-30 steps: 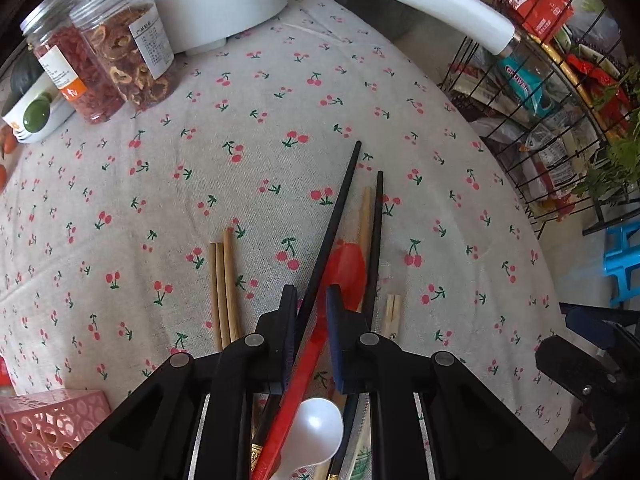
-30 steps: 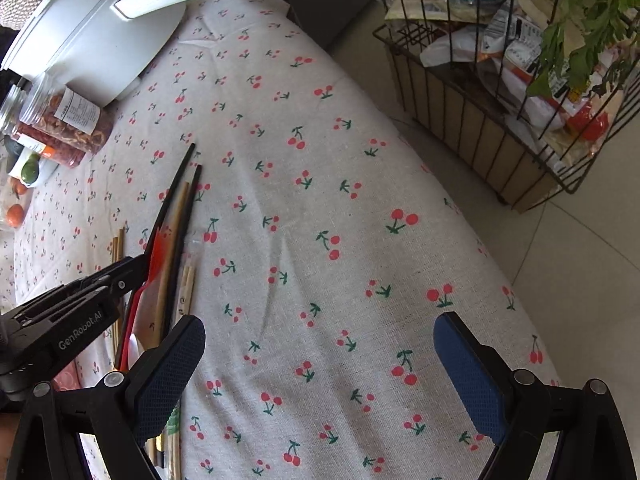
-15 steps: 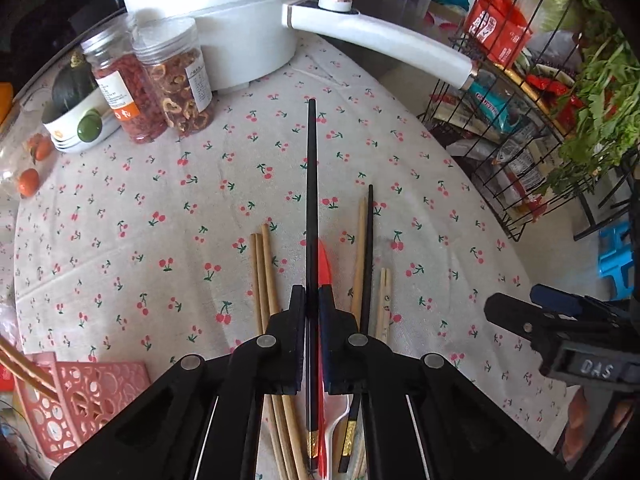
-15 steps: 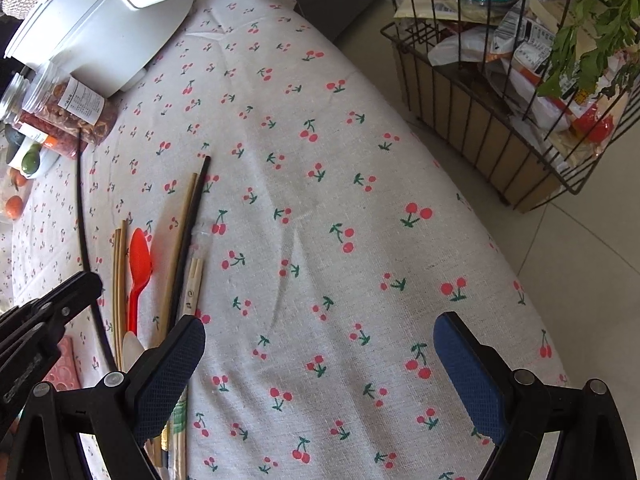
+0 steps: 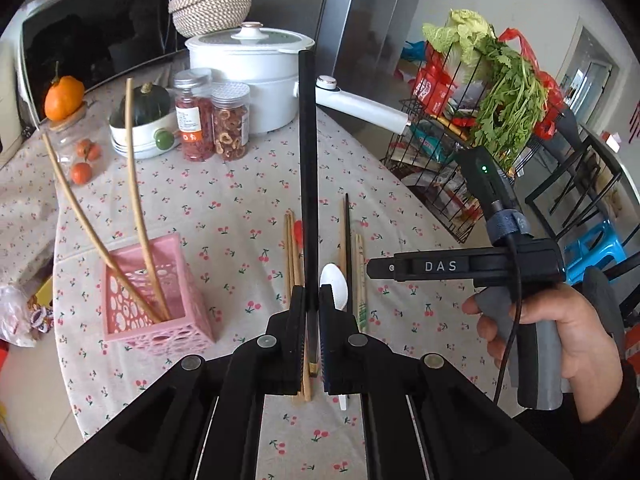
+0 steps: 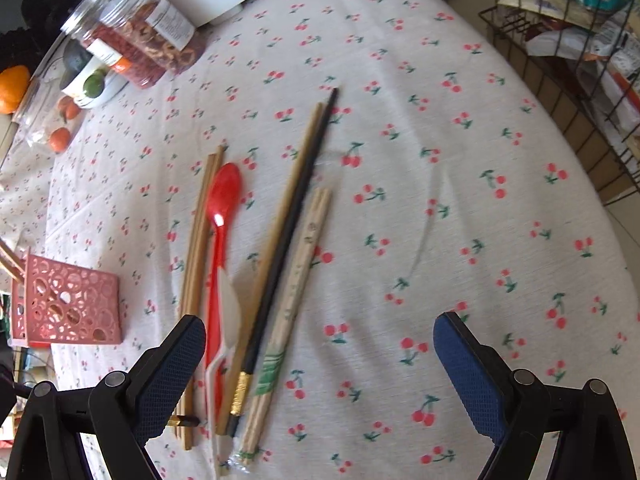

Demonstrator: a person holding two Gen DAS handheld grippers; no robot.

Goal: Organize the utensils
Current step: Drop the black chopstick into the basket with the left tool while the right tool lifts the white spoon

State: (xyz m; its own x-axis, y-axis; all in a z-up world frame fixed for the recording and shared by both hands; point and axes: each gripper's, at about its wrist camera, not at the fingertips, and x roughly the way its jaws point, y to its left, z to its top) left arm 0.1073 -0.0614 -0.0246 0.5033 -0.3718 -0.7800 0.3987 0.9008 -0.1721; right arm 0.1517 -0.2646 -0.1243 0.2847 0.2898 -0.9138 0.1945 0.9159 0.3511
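Note:
My left gripper (image 5: 313,300) is shut on a black chopstick (image 5: 308,168) and holds it lifted above the cloth, tip pointing away. A pink perforated holder (image 5: 160,312) with two long wooden chopsticks (image 5: 136,200) stands to its left; it also shows in the right wrist view (image 6: 68,304). On the cloth lie wooden chopsticks (image 6: 198,264), a red spoon (image 6: 222,208), a white spoon (image 6: 230,312), another black chopstick (image 6: 292,236) and a wrapped pair (image 6: 300,276). My right gripper (image 6: 320,364) is open above the near ends of these utensils.
A white pot (image 5: 248,76) with a long handle, two jars (image 5: 216,120), a bowl with a squash (image 5: 140,120) and small oranges (image 5: 82,160) stand at the back. A wire rack of groceries and greens (image 5: 480,120) stands off the table's right edge.
My left gripper has closed on the black chopstick and lifted it off the cloth, tilting upward. My right gripper has moved left over the utensils.

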